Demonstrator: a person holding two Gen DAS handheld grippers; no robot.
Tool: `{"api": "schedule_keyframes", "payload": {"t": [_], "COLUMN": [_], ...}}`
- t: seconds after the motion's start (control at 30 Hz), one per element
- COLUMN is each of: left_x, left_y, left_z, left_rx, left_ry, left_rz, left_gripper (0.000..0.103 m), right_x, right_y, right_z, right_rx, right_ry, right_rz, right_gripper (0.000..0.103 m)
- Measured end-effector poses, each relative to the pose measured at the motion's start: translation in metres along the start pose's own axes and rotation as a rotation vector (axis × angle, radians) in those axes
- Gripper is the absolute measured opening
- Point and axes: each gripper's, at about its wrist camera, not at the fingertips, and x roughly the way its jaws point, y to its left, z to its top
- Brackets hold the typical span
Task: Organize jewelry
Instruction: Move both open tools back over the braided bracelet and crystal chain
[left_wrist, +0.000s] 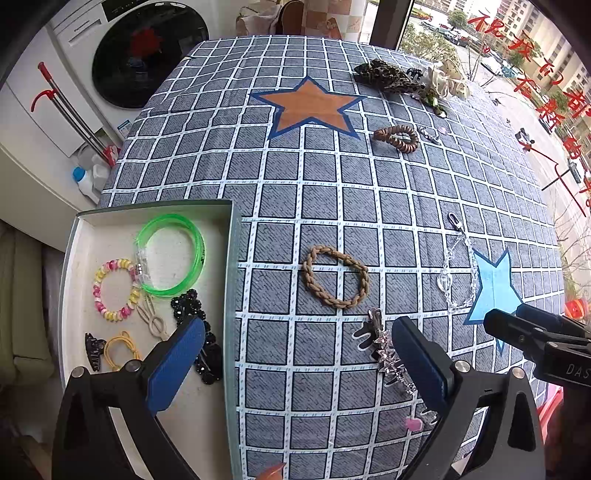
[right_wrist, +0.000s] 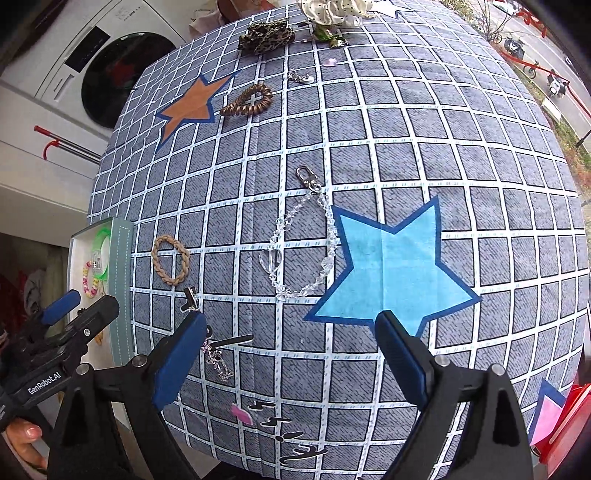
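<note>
A grey-green tray (left_wrist: 232, 258) at the table's left edge holds a green bangle (left_wrist: 171, 254), a pink-yellow bead bracelet (left_wrist: 114, 290), black bead clips (left_wrist: 205, 332) and small hair ties. On the checked cloth lie a tan braided bracelet (left_wrist: 335, 277), a clear crystal chain (right_wrist: 303, 243), a silver star hair clip (left_wrist: 388, 350) and a brown coil tie (left_wrist: 396, 137). My left gripper (left_wrist: 295, 350) is open and empty, straddling the tray's right wall. My right gripper (right_wrist: 291, 350) is open and empty above the cloth, near the light blue star (right_wrist: 391, 269).
Leopard and cream scrunchies (left_wrist: 388, 77) lie at the table's far side beside an orange star (left_wrist: 310, 107). A washing machine (left_wrist: 147, 51) stands beyond the left edge. A window lies to the right. A red box (right_wrist: 569, 424) sits at the near right.
</note>
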Motion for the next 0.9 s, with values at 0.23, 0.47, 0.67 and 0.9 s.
{"api": "schedule_keyframes", "payload": {"t": [0.23, 0.47, 0.67, 0.9], "left_x": [0.024, 0.05, 0.068, 0.084], "left_y": [-0.027, -0.035, -0.035, -0.031], "left_z": [0.014, 0.023, 0.03, 0.036], "left_rx": [-0.007, -0.041, -0.073, -0.107], "left_ry": [0.031, 0.067, 0.083, 0.104], "left_rz": [-0.003, 0.025, 0.063, 0.083], "left_gripper": [0.103, 0.103, 0.103, 0.103], "right_x": [0.003, 0.009, 0.022, 0.039], "right_y": [-0.019, -0.027, -0.026, -0.011], "right_z": [0.011, 0.028, 0.038, 0.052], "right_rx": [0.009, -0.01, -0.035, -0.089], "right_ry": [0.0, -0.007, -0.003, -0.019], "right_rz": [-0.028, -0.032, -0.041, -0.074], "right_gripper": [0.094, 0.094, 0.094, 0.094]}}
